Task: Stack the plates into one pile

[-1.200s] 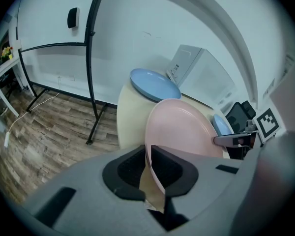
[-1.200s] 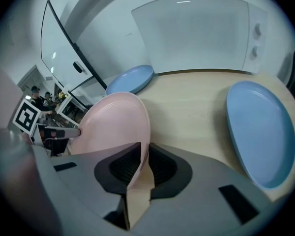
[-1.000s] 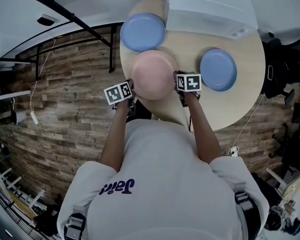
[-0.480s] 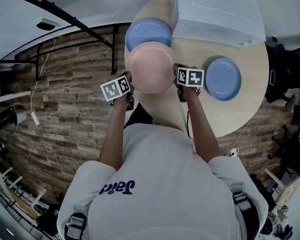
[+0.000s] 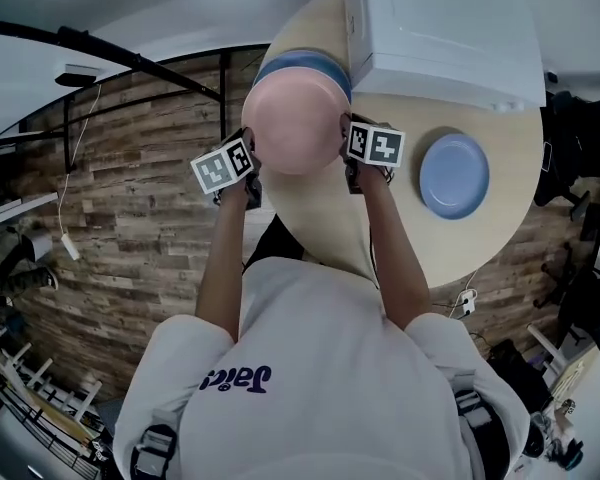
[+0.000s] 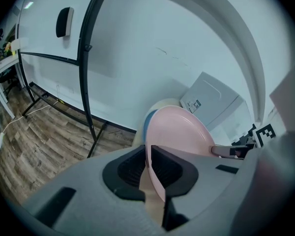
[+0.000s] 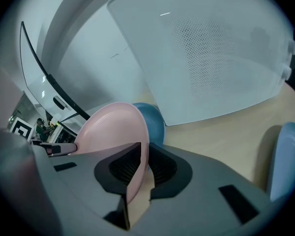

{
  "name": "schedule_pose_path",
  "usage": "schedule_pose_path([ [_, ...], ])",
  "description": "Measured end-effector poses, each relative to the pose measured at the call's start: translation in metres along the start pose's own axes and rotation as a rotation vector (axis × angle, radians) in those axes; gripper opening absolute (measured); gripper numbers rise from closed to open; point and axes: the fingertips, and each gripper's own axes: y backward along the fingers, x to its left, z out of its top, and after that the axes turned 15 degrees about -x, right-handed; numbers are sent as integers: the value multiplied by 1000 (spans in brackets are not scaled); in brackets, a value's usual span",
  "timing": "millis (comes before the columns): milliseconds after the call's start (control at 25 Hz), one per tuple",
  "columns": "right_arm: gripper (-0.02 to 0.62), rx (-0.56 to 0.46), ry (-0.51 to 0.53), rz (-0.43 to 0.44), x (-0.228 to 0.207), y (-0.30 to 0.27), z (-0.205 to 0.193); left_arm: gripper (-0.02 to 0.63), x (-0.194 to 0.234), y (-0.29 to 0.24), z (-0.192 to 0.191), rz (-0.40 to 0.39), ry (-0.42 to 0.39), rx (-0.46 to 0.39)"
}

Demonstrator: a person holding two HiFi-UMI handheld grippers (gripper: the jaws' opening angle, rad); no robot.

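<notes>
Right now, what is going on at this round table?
A person holds a pink plate by two opposite edges, the left gripper and the right gripper each with jaws shut on its rim. The plate hangs over a blue plate near the white box. A second blue plate lies apart on the table.

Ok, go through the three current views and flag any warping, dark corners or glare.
Head view: strong fisheye, so the edge of the round table and the planks of the wood floor bow, yet the pink plate is sharp. Left gripper view: dark rounded corners, and the black stand bows into an arc. Right gripper view: the same dark corners, with ceiling-light glints on the white box.
</notes>
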Motion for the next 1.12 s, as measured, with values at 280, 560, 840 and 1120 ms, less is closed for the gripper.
schedule_pose_path([
  [280,60,-29,-27,-56,-8,-31,15,49,4,-46,23,-10,-26,-5],
  [560,60,-32,-51,-108,-22,-48,18,49,-1,-77,27,-38,-83,0],
  [840,60,-45,-45,-138,-30,-54,13,49,0,-94,18,-38,-131,3],
  [1120,95,-40,-6,-111,-22,-55,14,62,-6,-97,16,-74,-202,-12],
])
